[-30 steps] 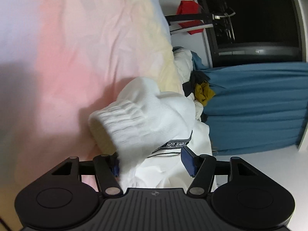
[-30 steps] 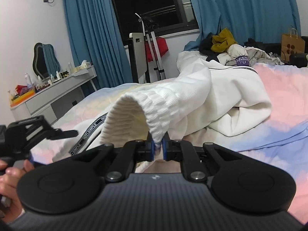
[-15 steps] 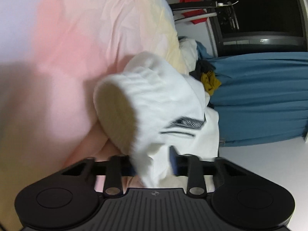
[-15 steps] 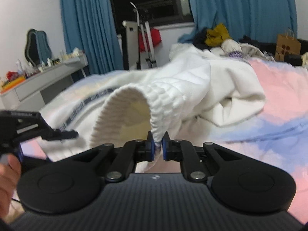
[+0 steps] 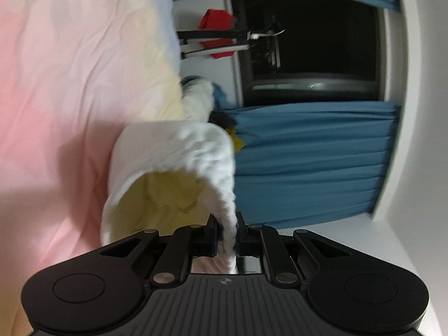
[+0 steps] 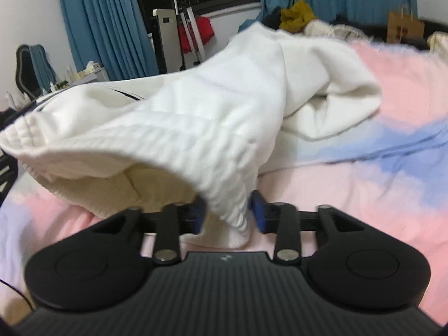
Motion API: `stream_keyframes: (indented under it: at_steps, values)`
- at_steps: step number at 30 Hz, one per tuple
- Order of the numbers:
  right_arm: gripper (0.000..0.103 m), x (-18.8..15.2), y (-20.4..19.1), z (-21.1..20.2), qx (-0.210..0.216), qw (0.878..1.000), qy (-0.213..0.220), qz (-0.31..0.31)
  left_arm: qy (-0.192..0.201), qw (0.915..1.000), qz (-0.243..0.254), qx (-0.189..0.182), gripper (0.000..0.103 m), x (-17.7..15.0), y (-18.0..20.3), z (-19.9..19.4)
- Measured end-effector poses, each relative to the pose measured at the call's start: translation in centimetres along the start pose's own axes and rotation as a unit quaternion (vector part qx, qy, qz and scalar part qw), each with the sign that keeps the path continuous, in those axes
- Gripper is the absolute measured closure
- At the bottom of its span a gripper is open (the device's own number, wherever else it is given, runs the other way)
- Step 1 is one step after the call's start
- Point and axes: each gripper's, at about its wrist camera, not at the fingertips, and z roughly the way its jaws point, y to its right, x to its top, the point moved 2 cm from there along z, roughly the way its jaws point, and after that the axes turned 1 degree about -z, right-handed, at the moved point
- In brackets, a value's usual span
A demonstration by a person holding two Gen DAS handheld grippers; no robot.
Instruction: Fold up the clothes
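Note:
A white sweatshirt (image 6: pixel 252 89) with ribbed hem and cream lining lies bunched on the pink and blue bed sheet (image 6: pixel 378 190). My left gripper (image 5: pixel 226 235) is shut on the ribbed hem (image 5: pixel 221 173) and holds it up, so the cream inside (image 5: pixel 165 196) faces the camera. My right gripper (image 6: pixel 227 218) has its jaws parted, with the ribbed hem (image 6: pixel 212 173) hanging loosely between the blue pads (image 6: pixel 259 215).
A pile of other clothes (image 6: pixel 296 16) lies at the far end of the bed. Blue curtains (image 6: pixel 106 28), a dark window and a rack with a red garment (image 6: pixel 196 32) stand behind. A paper bag (image 6: pixel 403 26) sits at the far right.
My left gripper closed on the ribbed hem and lifted it. My right gripper, shut on the hem before, has opened, and the hem now sags wider across the bed.

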Motion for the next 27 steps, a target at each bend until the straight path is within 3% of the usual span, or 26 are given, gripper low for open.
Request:
stream_keyframes:
  at_steps: [3,4,5,6,8,11,16,21,27]
  values:
    - [0.055,-0.5,0.2,0.9,0.015,1.000,-0.001,0.009,0.022,0.9996,-0.008,-0.016,0.092,1.4,0.2,-0.5]
    - [0.064,-0.6,0.1,0.9,0.011,1.000,0.002,-0.001,0.034,0.9993,-0.009,-0.015,0.093,2.1,0.4,-0.6]
    - [0.081,-0.6,0.1,0.5,0.004,1.000,0.007,-0.004,0.042,0.9990,-0.010,-0.010,0.093,3.0,0.6,-0.4]
    - [0.084,-0.5,0.1,0.1,0.000,1.000,0.013,-0.006,0.043,0.9990,-0.013,-0.002,0.093,3.9,0.9,-0.2]
    - [0.086,0.1,-0.9,-2.1,0.029,0.999,0.039,0.001,0.049,0.9987,-0.008,0.014,0.093,6.2,2.1,0.7]
    - [0.087,1.1,-4.8,-5.8,0.078,0.993,0.084,-0.041,0.063,0.9973,0.017,0.035,0.093,9.7,4.7,2.1]
    - [0.086,1.5,-15.0,-8.2,0.161,0.973,0.122,-0.110,0.073,0.9889,0.099,0.083,0.093,16.7,10.7,4.7]
    - [0.086,1.8,-21.7,-3.2,0.220,0.964,0.107,-0.102,0.064,0.9715,0.168,0.155,0.093,22.9,13.0,6.3]
    - [0.086,0.0,-26.1,6.1,0.257,0.961,0.056,-0.083,0.050,0.9532,0.159,0.252,0.092,30.2,6.0,8.8]
